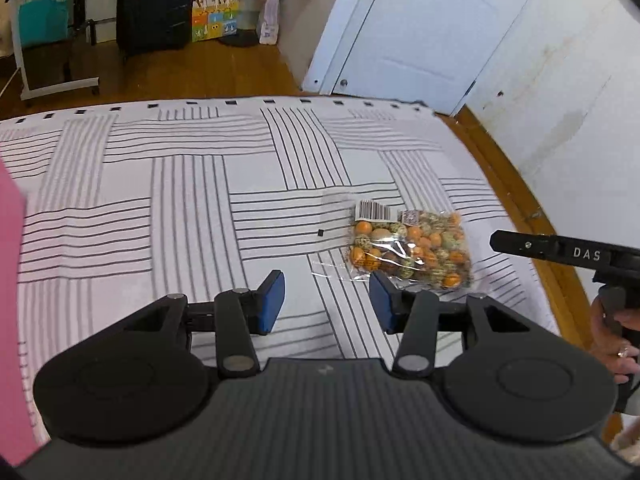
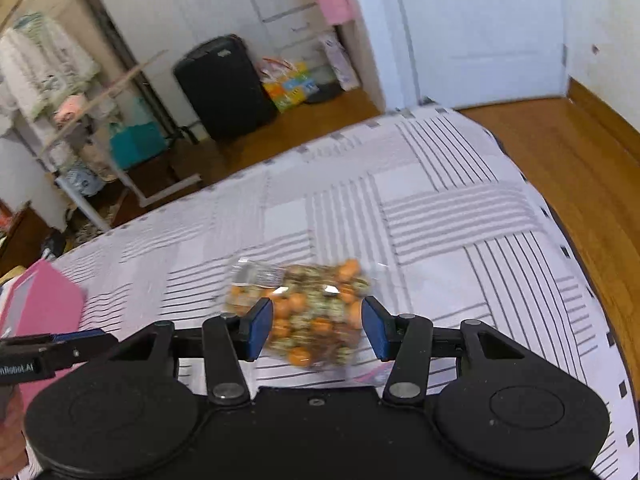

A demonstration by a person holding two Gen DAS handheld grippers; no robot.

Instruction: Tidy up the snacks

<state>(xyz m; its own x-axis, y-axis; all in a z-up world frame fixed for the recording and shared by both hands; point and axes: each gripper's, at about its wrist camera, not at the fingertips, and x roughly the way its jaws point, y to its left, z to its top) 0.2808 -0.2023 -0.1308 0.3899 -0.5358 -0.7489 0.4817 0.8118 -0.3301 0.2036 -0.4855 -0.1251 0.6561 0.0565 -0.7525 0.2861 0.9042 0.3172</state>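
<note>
A clear bag of orange and speckled snack balls [image 1: 408, 246] lies flat on the striped bed cover [image 1: 180, 208], toward its right side. My left gripper [image 1: 327, 300] hovers open just short of the bag and to its left, with only cover between the blue pads. The right gripper's finger [image 1: 532, 245] reaches in from the right, a little apart from the bag, with a hand [image 1: 616, 332] behind it. In the right wrist view the bag [image 2: 316, 292] shows blurred between and beyond the open fingers of my right gripper [image 2: 317, 328], and the pads do not press on it.
A pink box [image 2: 40, 304] sits at the bed's left edge, and the left gripper [image 2: 60, 340] shows in front of it. Wooden floor [image 2: 580, 168] runs along the bed's right side. A white door [image 1: 420, 28], a black suitcase [image 1: 154, 4] and a clothes rack [image 2: 52, 80] stand beyond.
</note>
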